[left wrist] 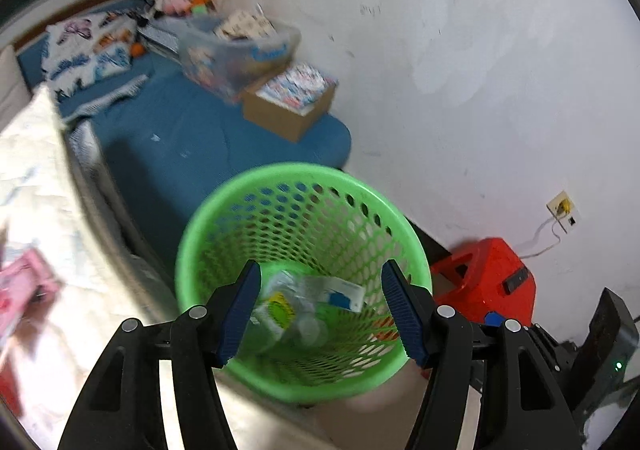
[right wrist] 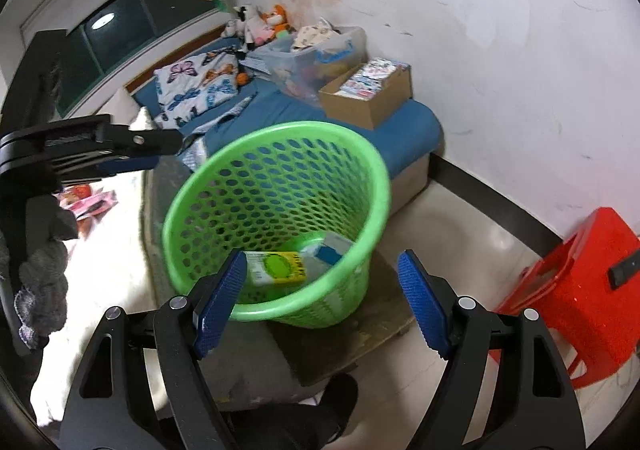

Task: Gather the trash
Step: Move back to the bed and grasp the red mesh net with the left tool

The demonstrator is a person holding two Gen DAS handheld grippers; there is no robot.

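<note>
A green perforated trash basket (left wrist: 224, 234) stands by the bed and shows in the right wrist view too (right wrist: 192, 210). Inside lie a clear plastic bottle with a yellow-green label (left wrist: 280, 310), also in the right wrist view (right wrist: 276, 268), and a white and blue carton (left wrist: 340, 292) (right wrist: 332, 250). My left gripper (left wrist: 320, 310) is open and empty just above the basket's mouth. My right gripper (right wrist: 320, 302) is open and empty over the basket's near rim. The left gripper also shows in the right wrist view (right wrist: 132, 154), left of the basket.
A bed with a blue sheet (right wrist: 400, 130) carries a cardboard box (right wrist: 368, 94), a clear storage bin (right wrist: 316, 54), a butterfly pillow (right wrist: 196, 86) and plush toys. A red plastic stool (right wrist: 576, 290) stands right of the basket. Pink wrappers (right wrist: 88, 204) lie on the white bedding at left.
</note>
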